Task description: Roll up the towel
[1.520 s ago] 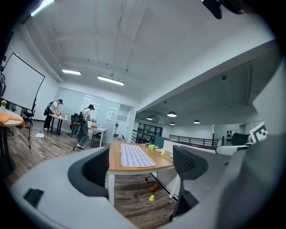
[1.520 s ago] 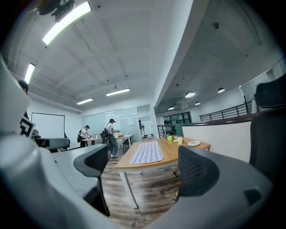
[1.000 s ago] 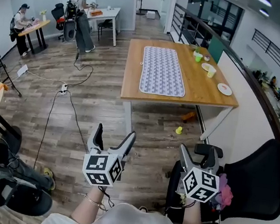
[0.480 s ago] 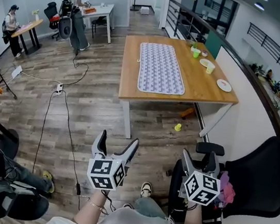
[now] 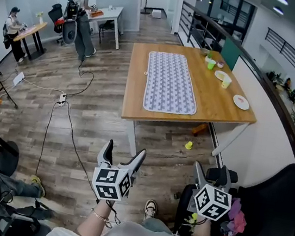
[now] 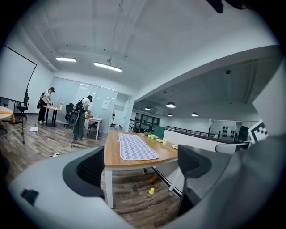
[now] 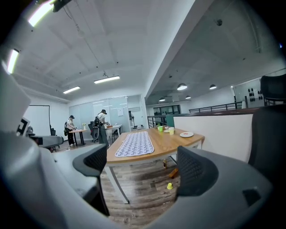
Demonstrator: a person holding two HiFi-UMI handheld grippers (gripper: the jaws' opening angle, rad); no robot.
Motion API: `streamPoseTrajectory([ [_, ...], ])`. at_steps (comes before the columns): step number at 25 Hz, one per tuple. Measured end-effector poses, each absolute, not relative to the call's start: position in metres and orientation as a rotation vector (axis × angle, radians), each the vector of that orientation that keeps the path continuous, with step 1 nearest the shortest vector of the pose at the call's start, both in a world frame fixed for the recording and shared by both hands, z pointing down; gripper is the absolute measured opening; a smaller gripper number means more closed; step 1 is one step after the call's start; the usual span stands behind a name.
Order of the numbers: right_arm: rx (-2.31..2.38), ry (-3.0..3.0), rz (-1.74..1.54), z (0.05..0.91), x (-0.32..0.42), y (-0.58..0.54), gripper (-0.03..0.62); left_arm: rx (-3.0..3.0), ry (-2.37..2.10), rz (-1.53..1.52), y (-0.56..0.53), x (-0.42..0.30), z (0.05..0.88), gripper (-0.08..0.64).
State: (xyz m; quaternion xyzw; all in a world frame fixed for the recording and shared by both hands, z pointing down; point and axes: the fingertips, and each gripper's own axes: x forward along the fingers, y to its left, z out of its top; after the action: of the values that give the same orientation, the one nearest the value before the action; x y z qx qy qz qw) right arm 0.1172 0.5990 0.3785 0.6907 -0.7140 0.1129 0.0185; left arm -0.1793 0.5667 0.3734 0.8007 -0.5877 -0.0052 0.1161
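Towel (image 5: pixel 171 83) lies flat on table (image 5: pixel 136 85) by cups (image 5: pixel 211 63), contents too small to tell. Empty left gripper (image 5: pixel 125 150) gapes; empty right gripper (image 5: pixel 209 172) gapes too, its jaws just closing slightly.

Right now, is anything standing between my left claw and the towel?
Nothing visible does. The left claw, open and empty, looks across wood floor straight at the table. The towel lies flat on top, with the cups and plates off to its right. A small yellow object on the floor sits right of that line.
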Motion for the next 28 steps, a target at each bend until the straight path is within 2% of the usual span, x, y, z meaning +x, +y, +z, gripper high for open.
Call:
streamPoseTrajectory([
  [13, 2.093, -2.266, 0.424, 0.392, 0.154, 0.402, 0.477, 2.310, -1.774, 0.024, 0.383, -0.151, 0.375, 0.509],
  [24, 2.024, -2.239, 0.467, 0.414, 0.216, 0.331, 0.449, 2.249, -1.799, 0.066, 0.328, -0.106, 0.395, 0.508],
  [28, 1.982, -2.235, 0.467, 0.421, 0.205, 0.293, 0.441, 2.216, -1.795, 0.062, 0.291, -0.113, 0.403, 0.508],
])
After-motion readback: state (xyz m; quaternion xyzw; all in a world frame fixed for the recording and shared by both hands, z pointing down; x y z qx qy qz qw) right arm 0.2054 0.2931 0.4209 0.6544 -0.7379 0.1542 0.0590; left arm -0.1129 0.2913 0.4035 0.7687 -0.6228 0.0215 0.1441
